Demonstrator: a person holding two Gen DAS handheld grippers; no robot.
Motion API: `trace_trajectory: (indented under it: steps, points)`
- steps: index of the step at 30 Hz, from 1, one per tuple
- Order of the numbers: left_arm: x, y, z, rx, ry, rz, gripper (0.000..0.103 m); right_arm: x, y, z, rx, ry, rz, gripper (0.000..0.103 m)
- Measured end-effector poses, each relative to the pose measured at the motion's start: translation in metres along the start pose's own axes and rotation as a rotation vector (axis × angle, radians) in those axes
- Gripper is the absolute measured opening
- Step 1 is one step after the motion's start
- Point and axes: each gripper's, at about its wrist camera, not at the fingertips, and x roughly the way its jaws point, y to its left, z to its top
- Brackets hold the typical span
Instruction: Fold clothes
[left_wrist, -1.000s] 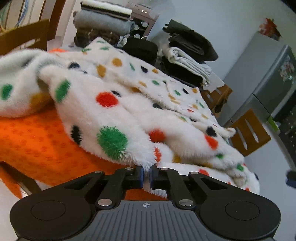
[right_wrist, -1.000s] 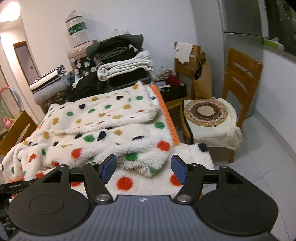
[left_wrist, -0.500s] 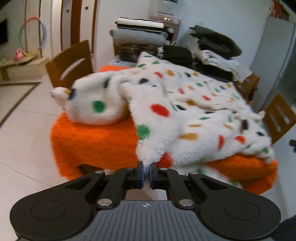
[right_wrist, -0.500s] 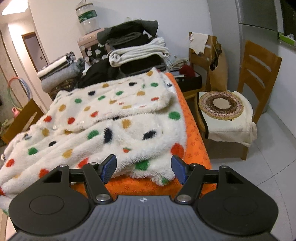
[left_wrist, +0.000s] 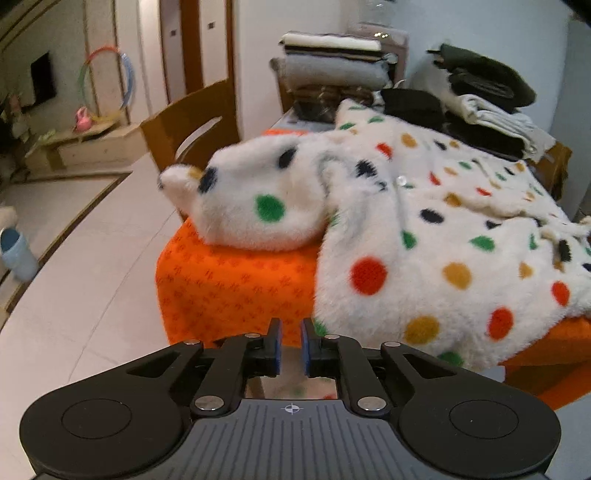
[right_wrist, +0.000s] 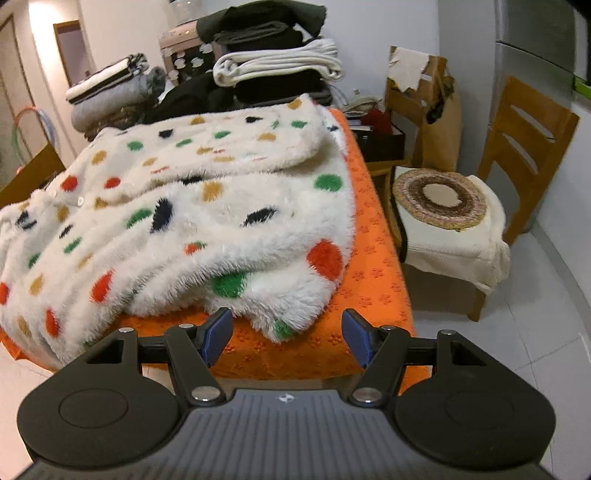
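You have a white fleece garment (right_wrist: 192, 206) dotted with red, green, mustard and black spots. It lies on a surface (right_wrist: 373, 280) covered in orange cloth bearing a small repeating darker-orange motif. Your left hand-held gripper (left_wrist: 290, 341) is black with blue pads; your right hand-held gripper (right_wrist: 286, 336) matches it, black body, blue pads. Behind, the stacked laundry (right_wrist: 277, 62) reads dark green, black, cream and grey, one piece striped black and white. The chair (right_wrist: 524, 147) is brown wood; its round mat (right_wrist: 439, 197) shows brown rings around a cream centre. The hoop (left_wrist: 107, 79) is multicoloured.
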Motion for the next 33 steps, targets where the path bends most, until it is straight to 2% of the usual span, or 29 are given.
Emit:
trace_trajectory:
  steps: [3,5,6,9,11,14,18,22,24,28,30,32,33]
  points:
    - [-0.001,-0.012,0.004,0.034,-0.021,-0.033,0.032,0.018,0.002,-0.001,-0.019,0.008,0.020,0.069]
    - [0.001,-0.025,0.004,0.058,-0.034,-0.061,0.045,0.030,0.003,0.000,-0.020,0.024,0.033,0.061]
    - [0.001,-0.032,0.004,0.073,-0.040,-0.078,0.047,0.034,0.004,0.001,-0.019,0.026,0.037,0.058]
    - [0.006,-0.057,0.000,0.133,-0.046,-0.131,0.060,0.041,0.004,0.005,-0.004,0.032,0.062,0.029]
    - [0.008,-0.076,-0.005,0.171,-0.047,-0.169,0.065,0.039,0.005,0.011,-0.013,0.024,0.076,0.018]
    - [0.018,-0.108,-0.015,0.224,-0.047,-0.211,0.071,0.023,0.006,0.023,-0.045,-0.008,0.086,0.016]
    - [0.040,-0.155,-0.035,0.278,-0.024,-0.239,0.072,-0.008,-0.002,0.047,-0.080,-0.041,0.110,0.016]
    - [0.064,-0.199,-0.057,0.308,-0.016,-0.211,0.076,-0.030,-0.010,0.073,-0.133,-0.045,0.150,0.015]
    - [0.077,-0.216,-0.065,0.307,-0.014,-0.170,0.076,-0.038,-0.012,0.084,-0.173,-0.041,0.173,0.015]
    - [0.105,-0.240,-0.079,0.299,-0.006,-0.022,0.073,-0.056,-0.014,0.100,-0.234,-0.050,0.212,0.014]
    - [0.113,-0.246,-0.084,0.288,-0.005,0.054,0.055,-0.063,-0.016,0.106,-0.257,-0.054,0.228,0.014]
    - [0.113,-0.246,-0.082,0.266,-0.005,0.089,0.022,-0.068,-0.020,0.109,-0.283,-0.051,0.239,0.014]
    - [0.109,-0.244,-0.080,0.248,-0.010,0.081,0.015,-0.071,-0.022,0.111,-0.296,-0.050,0.245,0.014]
